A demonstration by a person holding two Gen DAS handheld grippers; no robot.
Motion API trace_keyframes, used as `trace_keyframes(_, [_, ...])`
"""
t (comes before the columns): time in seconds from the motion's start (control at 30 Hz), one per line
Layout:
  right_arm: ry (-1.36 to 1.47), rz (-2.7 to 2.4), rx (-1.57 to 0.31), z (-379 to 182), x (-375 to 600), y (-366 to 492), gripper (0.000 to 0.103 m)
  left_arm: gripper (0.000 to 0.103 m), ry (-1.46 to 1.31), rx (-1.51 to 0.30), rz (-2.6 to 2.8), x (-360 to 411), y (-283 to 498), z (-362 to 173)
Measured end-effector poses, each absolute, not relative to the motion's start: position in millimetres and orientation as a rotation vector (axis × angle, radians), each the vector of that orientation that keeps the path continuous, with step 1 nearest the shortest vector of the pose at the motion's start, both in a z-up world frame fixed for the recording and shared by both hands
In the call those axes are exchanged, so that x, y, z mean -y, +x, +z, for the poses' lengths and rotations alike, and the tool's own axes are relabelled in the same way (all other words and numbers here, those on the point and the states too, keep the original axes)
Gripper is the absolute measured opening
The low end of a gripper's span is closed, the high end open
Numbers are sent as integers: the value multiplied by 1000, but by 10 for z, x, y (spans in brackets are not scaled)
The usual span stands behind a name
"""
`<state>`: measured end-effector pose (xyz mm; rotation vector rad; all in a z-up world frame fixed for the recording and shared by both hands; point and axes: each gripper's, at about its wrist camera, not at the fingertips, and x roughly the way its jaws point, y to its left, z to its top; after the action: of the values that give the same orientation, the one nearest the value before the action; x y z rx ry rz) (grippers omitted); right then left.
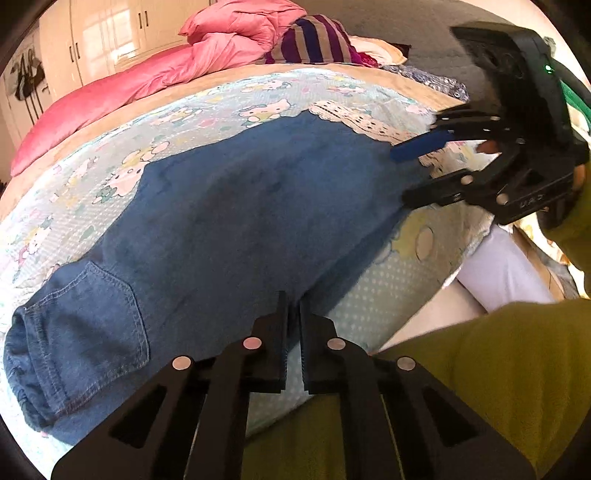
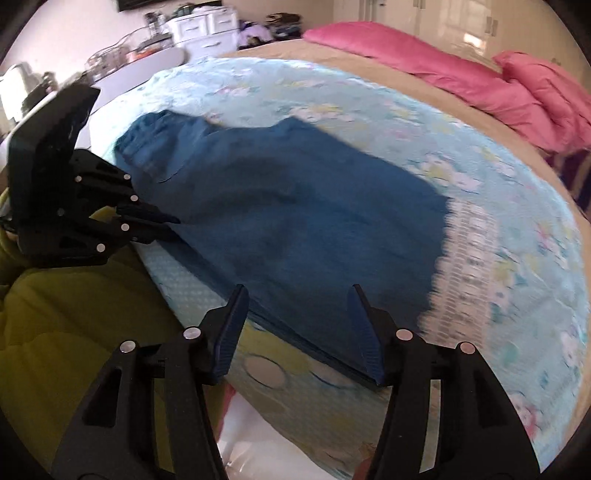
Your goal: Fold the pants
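Blue denim pants (image 1: 229,221) lie flat on the bed, folded lengthwise, waistband and back pocket (image 1: 96,317) at the left, lace-trimmed leg hems (image 1: 354,122) at the right. My left gripper (image 1: 293,306) is shut and empty, its tips over the pants' near edge. My right gripper (image 2: 297,295) is open, its blue-padded fingers above the near edge of the legs (image 2: 295,229). It also shows in the left wrist view (image 1: 410,173), open by the hem. The left gripper shows in the right wrist view (image 2: 170,221) at the waist end.
A light blue cartoon-print sheet (image 1: 207,107) covers the bed. A pink quilt (image 2: 461,74) and striped cloth (image 1: 317,37) lie at the far side. White drawers and clutter (image 2: 199,26) stand beyond the bed. My green sleeve (image 1: 480,369) is near the front edge.
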<state>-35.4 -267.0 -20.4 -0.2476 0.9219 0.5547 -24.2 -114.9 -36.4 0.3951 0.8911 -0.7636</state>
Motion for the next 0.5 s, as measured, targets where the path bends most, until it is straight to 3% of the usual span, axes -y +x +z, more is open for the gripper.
trace_keyframes(0.17, [-440, 598, -887, -329, 2324, -420, 46, 5, 396, -938, -770, 1119, -236, -454])
trace_keyframes(0.23, [-473, 584, -901, -411, 2253, -362, 31, 5, 390, -935, -772, 1107, -236, -443])
trace_keyframes(0.27, [-474, 596, -921, -461, 2245, -331, 11, 6, 387, -934, -777, 1097, -241, -436])
trace_keyframes(0.3, [-476, 605, -934, -478, 2252, -330, 4, 6, 385, -934, -776, 1093, -242, -438])
trace_keyframes(0.5, [-465, 653, -967, -496, 2323, -389, 2, 7, 337, -959, -783, 1041, -206, -462])
